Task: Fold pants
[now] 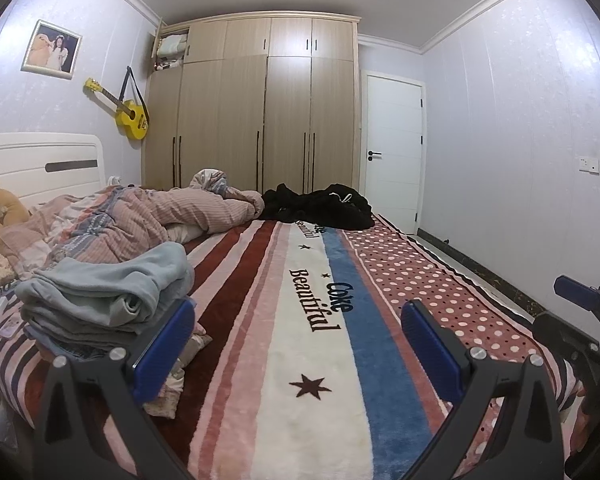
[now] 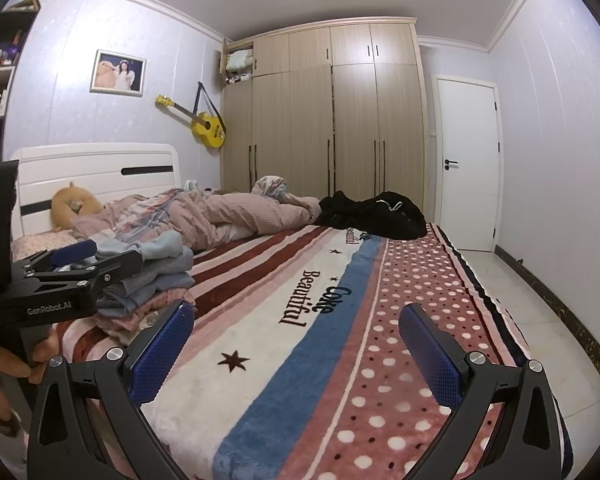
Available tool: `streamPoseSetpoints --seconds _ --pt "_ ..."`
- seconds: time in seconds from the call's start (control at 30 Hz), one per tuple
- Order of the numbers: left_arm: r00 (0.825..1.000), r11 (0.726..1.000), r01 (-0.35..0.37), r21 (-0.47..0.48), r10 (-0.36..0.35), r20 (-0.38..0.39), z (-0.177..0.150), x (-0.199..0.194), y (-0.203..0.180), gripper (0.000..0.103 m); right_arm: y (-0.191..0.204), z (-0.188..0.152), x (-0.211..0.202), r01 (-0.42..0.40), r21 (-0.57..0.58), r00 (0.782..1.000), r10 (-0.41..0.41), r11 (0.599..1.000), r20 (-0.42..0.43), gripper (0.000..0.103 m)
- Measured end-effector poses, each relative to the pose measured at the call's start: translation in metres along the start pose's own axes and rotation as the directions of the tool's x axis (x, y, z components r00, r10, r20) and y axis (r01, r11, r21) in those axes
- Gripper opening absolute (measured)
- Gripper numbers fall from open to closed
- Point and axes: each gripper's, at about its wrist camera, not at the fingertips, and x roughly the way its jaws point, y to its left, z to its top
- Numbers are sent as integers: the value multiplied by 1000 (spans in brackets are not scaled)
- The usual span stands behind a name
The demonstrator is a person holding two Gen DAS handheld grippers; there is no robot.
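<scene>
Left wrist view: left hand-held gripper (image 1: pixel 300 344) spread wide, blue pads well apart, nothing between them, hanging over the blanket (image 1: pixel 260 360) on the bed, not touching it as far as can be told. Blanket is striped white, pink, dark red and blue with a polka-dot band on the right; writing reads "Coke Beautiful" (image 1: pixel 322 300), repeated smaller farther up, with star marks. Black pants (image 1: pixel 320 206) lie crumpled at the far end of the bed, well apart from the gripper. Folded pile (image 1: pixel 100 300) of light blue and grey clothes sits just beside the left pad. Pink quilt (image 1: pixel 148 220) bunched behind the pile. Right hand-held gripper (image 1: pixel 580 320) shows at the right edge, side on, opening hard to judge here. Yellow guitar (image 1: pixel 128 114) hangs on the wall, wardrobe (image 1: pixel 260 112) behind, white door (image 1: pixel 392 148) on the right. Right wrist view: right hand-held gripper (image 2: pixel 296 344) also wide open, empty, above the blanket's blue stripe and dotted band. Same "Coke Beautiful" (image 2: pixel 312 300) text readable. Left hand-held gripper (image 2: pixel 80 264) enters from the left, held by a hand (image 2: pixel 4 368); its body reads "GenRobot.AI" (image 2: pixel 48 310); its tips sit in front of the folded pile (image 2: pixel 160 264), contact unclear. Black pants (image 2: pixel 376 214) at the far end near the wardrobe (image 2: pixel 324 120), untouched by either gripper.
</scene>
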Motion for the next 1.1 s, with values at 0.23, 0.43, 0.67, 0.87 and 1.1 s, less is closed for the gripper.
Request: streamPoseSetpoints --seconds 0.23,0.43,0.67,0.87,1.1 --pt "1000 1000 5 5 -5 -2 0 1 0 102 0 -1 -1 0 -2 1000 0 1000 -2 102" --pt "1000 1000 7 4 -7 -3 -1 1 0 102 -4 -1 0 -4 5 1000 4 1000 -2 102" --pt "1000 1000 11 4 -11 -10 -2 4 -2 102 -9 -3 2 -7 11 1000 7 1000 -5 102" --pt "1000 1000 11 4 -11 -10 -2 5 -1 102 -11 -5 3 -11 17 1000 12 1000 -6 102" --pt "1000 1000 13 2 -13 -9 -3 5 0 102 -13 -5 3 -13 16 1000 13 1000 -5 102"
